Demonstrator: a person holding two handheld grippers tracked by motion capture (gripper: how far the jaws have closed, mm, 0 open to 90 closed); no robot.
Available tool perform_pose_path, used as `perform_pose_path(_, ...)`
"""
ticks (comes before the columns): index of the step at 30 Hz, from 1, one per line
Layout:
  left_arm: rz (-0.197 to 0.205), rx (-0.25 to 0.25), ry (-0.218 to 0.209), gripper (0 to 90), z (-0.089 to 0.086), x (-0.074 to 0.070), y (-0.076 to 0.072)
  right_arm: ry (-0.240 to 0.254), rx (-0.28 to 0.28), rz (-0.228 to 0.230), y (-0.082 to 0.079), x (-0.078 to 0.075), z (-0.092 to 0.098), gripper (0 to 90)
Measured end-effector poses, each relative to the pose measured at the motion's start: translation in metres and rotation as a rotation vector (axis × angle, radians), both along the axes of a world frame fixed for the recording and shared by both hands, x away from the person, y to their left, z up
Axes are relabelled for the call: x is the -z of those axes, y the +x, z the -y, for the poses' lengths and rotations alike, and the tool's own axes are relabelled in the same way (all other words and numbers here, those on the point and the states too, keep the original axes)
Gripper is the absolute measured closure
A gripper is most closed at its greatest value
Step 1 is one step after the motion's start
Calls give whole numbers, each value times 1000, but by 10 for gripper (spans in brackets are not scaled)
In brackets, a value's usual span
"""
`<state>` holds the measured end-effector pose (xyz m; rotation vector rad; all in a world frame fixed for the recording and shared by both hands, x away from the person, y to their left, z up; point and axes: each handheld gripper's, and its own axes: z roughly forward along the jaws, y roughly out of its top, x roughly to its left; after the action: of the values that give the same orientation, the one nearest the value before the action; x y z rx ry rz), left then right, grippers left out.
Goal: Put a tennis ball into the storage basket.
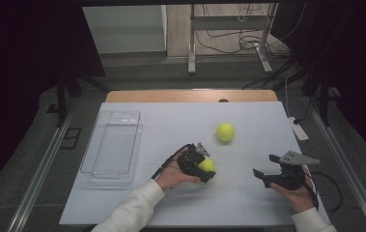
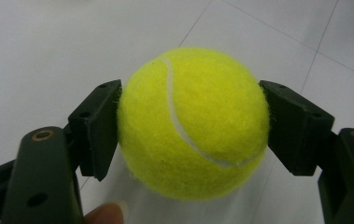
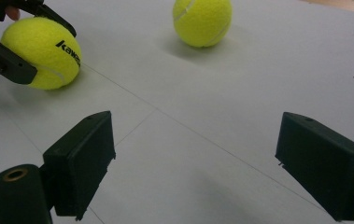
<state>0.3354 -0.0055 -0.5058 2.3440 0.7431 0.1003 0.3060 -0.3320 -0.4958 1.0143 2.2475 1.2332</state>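
Your left gripper (image 2: 191, 123) is clamped on a fuzzy yellow tennis ball (image 2: 192, 122) (right gripper (image 3: 214, 163) gapes empty), so lift straight and squeeze evenly.

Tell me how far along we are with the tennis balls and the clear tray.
Done: nothing yet; the clear tray looks empty. In hand: the left claw is shut on one tennis ball, low over the table. Left: the second ball lies loose on the table, and the right claw is open with nothing between its jaws.
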Motion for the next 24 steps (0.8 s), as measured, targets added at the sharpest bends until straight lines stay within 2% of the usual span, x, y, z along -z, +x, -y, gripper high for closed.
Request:
perform_pose_path(3,7,-3,3,270,-1,-1,0,1,0,0,0,0,0,119)
perform_pose_path(14,31,-6,-48,271,-12,-12,0,3,4,4,0,0,1,119)
perform_pose_path(24,65,-16,-91,271,-24,-30,-1,6,16,11,-4,-1,3,121)
